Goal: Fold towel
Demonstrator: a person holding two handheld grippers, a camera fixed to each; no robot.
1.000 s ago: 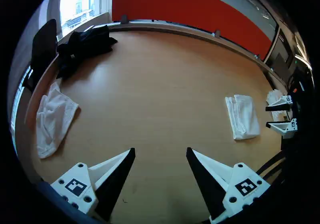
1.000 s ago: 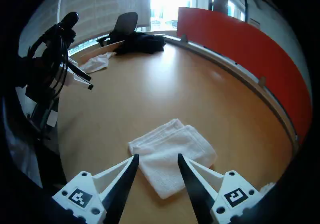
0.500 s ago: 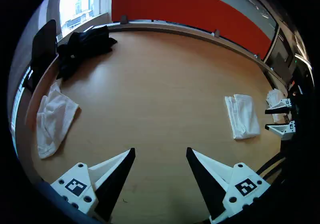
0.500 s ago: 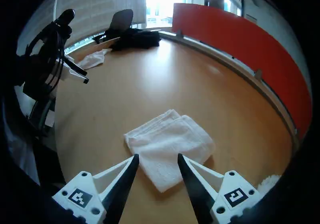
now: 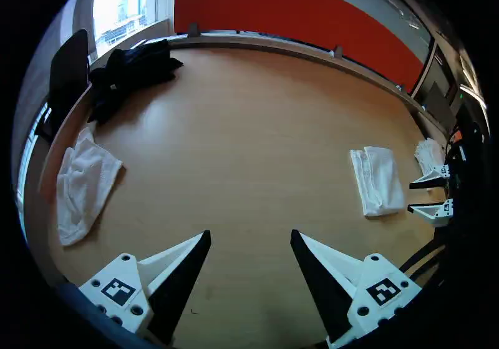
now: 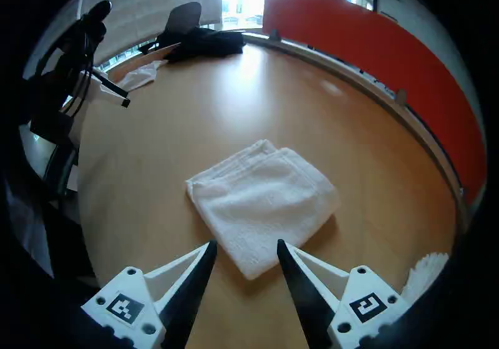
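- wooden table [image 5: 249, 130], light brown, curved far edge
- red partition [image 5: 299, 12] along the table's far edge
- black garment [image 5: 128, 68] heaped at the far corner (jacket or bag, can't tell)
- dark office chair [image 5: 65, 68] just beside it
- bright window [image 5: 121, 5] beyond the chair, washed out

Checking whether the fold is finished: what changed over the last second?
The right gripper drew back from the folded towel, which now lies ahead of its open jaws; nothing was gripped or released. The left gripper stayed open and still; the folded towel, the loose towel and the black clothing kept their places on the table.
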